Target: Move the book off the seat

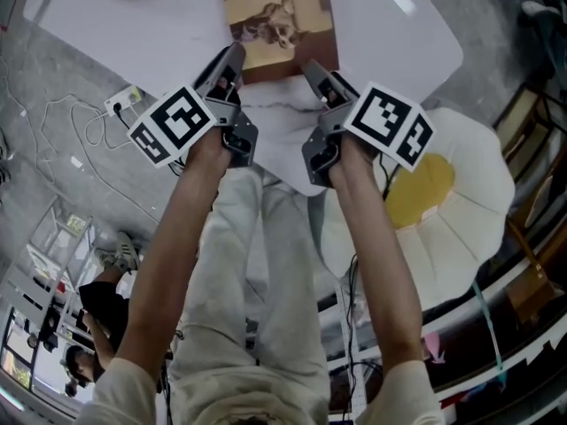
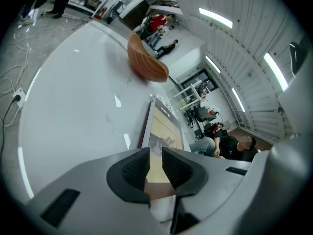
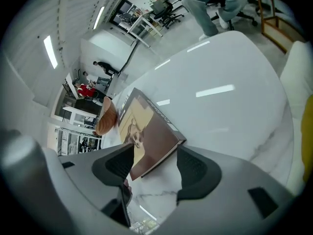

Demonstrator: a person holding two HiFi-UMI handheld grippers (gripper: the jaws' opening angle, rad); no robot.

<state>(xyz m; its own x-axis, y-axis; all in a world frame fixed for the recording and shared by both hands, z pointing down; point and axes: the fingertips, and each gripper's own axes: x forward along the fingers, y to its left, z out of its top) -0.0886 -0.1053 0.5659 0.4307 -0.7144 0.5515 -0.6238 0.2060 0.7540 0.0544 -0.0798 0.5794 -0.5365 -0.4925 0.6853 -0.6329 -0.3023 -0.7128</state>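
The book (image 1: 279, 25), with a tan cover and a brown lower band, lies on the white table (image 1: 133, 25) at the top middle of the head view. My left gripper (image 1: 232, 60) is at its near left corner. In the left gripper view the jaws (image 2: 155, 163) stand narrow, with the book's edge (image 2: 166, 129) pinched between the pads. My right gripper (image 1: 312, 69) is at the near right corner. Its jaws (image 3: 154, 168) stand wide, and the book's corner (image 3: 146, 131) reaches in between them without the right pad touching it.
A seat with a white and yellow flower-shaped cushion (image 1: 443, 202) stands to the right of the table. A wooden bowl (image 2: 146, 62) sits farther back on the table. A power strip (image 1: 124, 104) and cables lie on the floor at left. People (image 2: 230, 146) sit in the background.
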